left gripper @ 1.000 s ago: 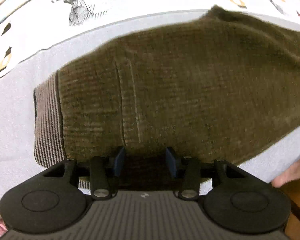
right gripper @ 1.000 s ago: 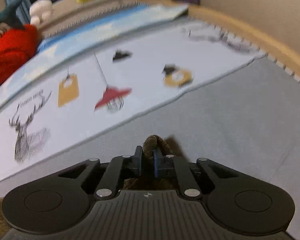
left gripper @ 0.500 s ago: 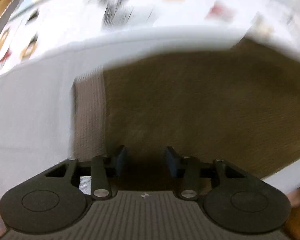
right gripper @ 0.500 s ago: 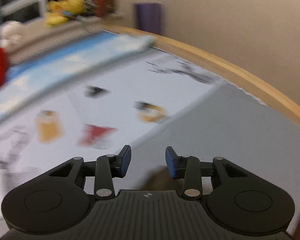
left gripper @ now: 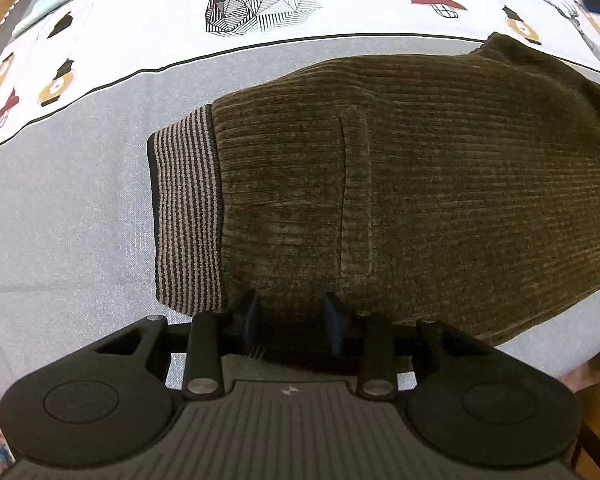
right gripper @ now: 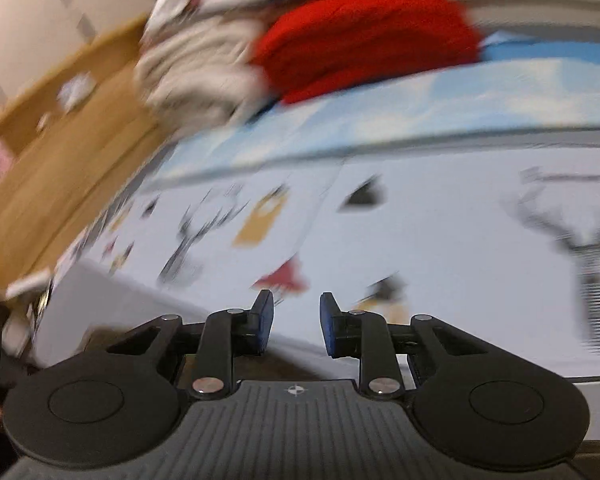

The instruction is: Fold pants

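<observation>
The olive-brown corduroy pants lie flat on the grey band of the bed sheet, with the striped ribbed waistband at the left. My left gripper is open, its jaws spread over the near edge of the pants just right of the waistband, holding nothing. My right gripper is open and empty, raised above the printed part of the sheet; that view is blurred by motion. A strip of brown cloth shows just below its fingers.
The sheet has a white part printed with a deer, lamps and birds. A red garment and a pile of pale clothes lie at the far end of the bed. A wooden bed frame runs along the left.
My right gripper opened, let go of the pants fold and swung away to the left. My left gripper stayed open at the pants' near edge while its view shifted.
</observation>
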Demonstrator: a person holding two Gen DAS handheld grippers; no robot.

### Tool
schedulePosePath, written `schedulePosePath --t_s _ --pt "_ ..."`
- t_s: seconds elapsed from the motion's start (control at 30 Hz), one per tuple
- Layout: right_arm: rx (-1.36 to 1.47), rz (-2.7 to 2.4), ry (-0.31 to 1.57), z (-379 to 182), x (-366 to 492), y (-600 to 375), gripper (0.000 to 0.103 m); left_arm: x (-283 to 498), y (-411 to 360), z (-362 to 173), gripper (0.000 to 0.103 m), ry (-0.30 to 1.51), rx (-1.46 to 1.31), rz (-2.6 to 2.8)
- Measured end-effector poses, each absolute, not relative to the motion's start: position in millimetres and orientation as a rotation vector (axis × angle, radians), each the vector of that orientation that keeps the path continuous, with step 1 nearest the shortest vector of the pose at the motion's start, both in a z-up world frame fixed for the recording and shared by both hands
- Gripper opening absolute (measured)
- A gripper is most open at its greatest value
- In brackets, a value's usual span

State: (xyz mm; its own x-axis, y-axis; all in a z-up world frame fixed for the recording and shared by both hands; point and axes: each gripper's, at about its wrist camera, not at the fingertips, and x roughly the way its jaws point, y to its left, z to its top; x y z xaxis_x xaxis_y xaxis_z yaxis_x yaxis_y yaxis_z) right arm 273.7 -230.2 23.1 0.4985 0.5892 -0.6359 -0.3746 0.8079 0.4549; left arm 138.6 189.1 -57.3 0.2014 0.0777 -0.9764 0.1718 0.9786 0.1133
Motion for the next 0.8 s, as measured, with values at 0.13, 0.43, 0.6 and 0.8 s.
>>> schedulePosePath --t_s 0.13,0.43,0.6,0.8 --pt "0.209 0.650 0.962 -4 286 -171 0.032 142 190 -59 0.039 1.375 0.212 -0.074" --pt "0.091 0.715 1.034 -35 302 -123 0.002 145 193 -61 0.039 1.379 0.186 -0.092" --pt "0.147 0.626 0.974 -33 313 -126 0.000 144 196 -62 0.039 1.376 0.182 -0.097" --pt "0.061 0.458 0.925 -36 313 -124 0.000 142 193 -60 0.039 1.374 0.198 -0.093"
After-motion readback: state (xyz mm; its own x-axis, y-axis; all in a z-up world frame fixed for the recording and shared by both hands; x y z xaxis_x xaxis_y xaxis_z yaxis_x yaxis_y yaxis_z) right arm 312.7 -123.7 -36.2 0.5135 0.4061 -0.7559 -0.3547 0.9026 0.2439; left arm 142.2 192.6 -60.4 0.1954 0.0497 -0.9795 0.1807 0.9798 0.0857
